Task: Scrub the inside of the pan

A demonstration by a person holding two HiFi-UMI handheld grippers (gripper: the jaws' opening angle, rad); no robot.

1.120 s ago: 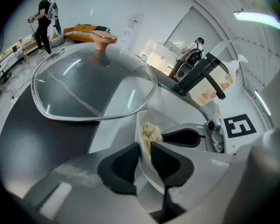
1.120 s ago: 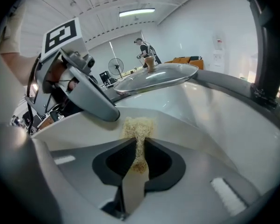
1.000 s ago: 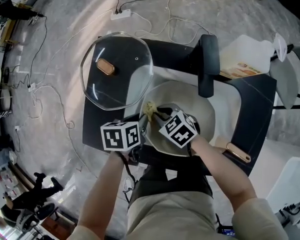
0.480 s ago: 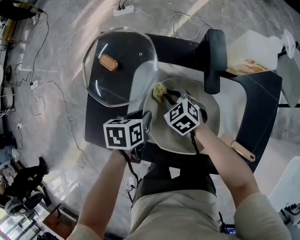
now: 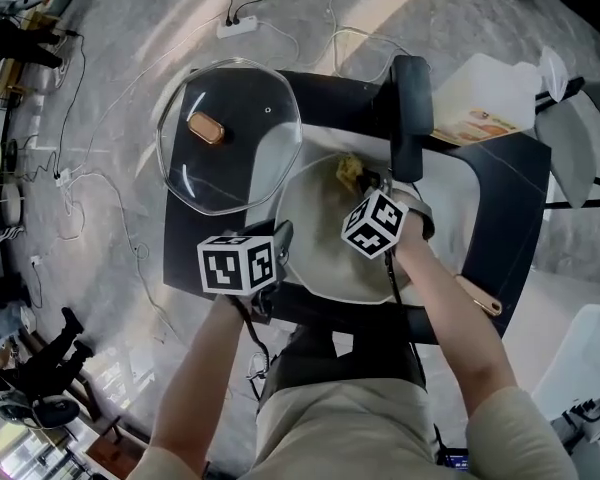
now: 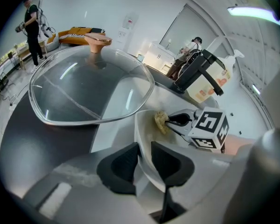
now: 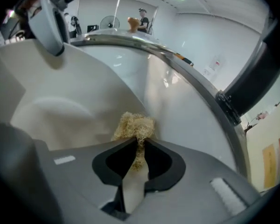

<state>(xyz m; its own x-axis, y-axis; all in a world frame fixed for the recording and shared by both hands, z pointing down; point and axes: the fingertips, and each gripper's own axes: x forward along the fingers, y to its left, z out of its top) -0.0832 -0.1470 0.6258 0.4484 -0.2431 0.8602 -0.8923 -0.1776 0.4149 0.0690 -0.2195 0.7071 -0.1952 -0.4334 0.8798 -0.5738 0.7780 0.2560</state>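
Observation:
A cream pan (image 5: 315, 233) with a black handle (image 5: 410, 118) sits on a dark table (image 5: 195, 253). My left gripper (image 5: 280, 243) straddles the pan's near left rim (image 6: 143, 125), one pad outside the wall and one inside; its jaws are opening slightly, with the rim still between them. Inside the pan, my right gripper (image 5: 365, 180) is shut on a yellowish fibre scrubber (image 5: 349, 169). The scrubber (image 7: 134, 125) presses against the far inner wall, close to the handle's root. From the left gripper view, the scrubber (image 6: 160, 121) sticks out of the right gripper's tips (image 6: 175, 120).
A glass lid (image 5: 230, 136) with a copper knob (image 5: 207, 128) lies left of the pan, overlapping its rim. A white jug (image 5: 485, 103) stands at the far right. A copper-coloured piece (image 5: 477, 295) lies at the table's right edge. Cables and a power strip (image 5: 237, 26) cross the floor.
My right gripper carried the scrubber from the pan's left inner wall across to the far side by the handle. The left gripper stayed on the rim.

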